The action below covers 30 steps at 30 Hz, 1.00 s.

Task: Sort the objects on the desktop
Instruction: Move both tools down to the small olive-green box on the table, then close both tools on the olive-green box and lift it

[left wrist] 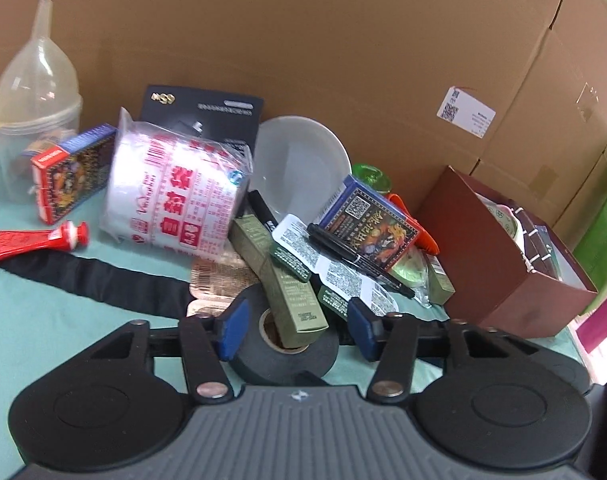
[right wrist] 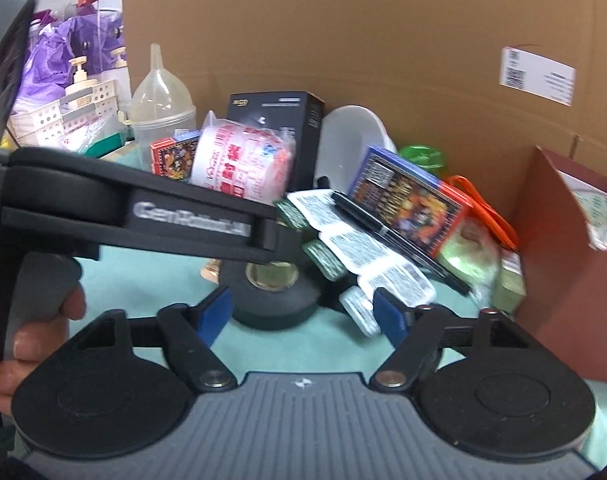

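Note:
On the teal cloth [left wrist: 43, 320] lies a heap of desk items. A black tape roll [left wrist: 287, 360] sits between the blue pads of my left gripper [left wrist: 297, 332], with a gap showing at the right pad. An olive box [left wrist: 279, 280] pokes into the roll's hole. Behind it lie white blister packs [left wrist: 335, 268], a black marker [left wrist: 359, 258] and a blue-and-red card box [left wrist: 371, 224]. My right gripper [right wrist: 301, 316] stands open just short of the tape roll [right wrist: 273, 300], its right pad beside a blister pack [right wrist: 359, 312]. The left gripper's black body [right wrist: 143, 208] crosses the right wrist view.
A brown open box [left wrist: 495, 248] stands at the right. A bag of zip bags [left wrist: 175, 184], a red card box [left wrist: 71, 172], a red tube [left wrist: 27, 240], a black strap [left wrist: 103, 280], a white bowl [left wrist: 299, 160] and a funnel [left wrist: 35, 92] lie around. A cardboard wall [left wrist: 343, 40] closes the back.

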Each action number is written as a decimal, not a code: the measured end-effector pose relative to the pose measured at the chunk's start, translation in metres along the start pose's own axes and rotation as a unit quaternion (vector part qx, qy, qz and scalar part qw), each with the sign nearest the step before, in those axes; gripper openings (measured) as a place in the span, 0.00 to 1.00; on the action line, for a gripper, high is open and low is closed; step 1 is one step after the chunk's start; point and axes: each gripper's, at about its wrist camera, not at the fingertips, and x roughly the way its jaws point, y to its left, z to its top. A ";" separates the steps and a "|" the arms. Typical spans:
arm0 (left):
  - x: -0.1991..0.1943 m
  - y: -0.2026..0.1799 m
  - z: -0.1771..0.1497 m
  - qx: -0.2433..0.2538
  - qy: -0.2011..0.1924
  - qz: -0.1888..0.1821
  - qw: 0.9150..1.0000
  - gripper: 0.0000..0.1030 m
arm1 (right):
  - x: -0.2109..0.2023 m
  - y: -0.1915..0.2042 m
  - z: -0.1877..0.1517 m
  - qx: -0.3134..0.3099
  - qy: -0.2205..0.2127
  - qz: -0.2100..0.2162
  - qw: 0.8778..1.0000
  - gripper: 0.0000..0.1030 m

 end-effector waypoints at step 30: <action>-0.017 -0.026 -0.025 0.011 0.053 -0.029 0.998 0.31 | -0.012 0.018 -0.013 -0.021 0.021 0.021 0.999 0.23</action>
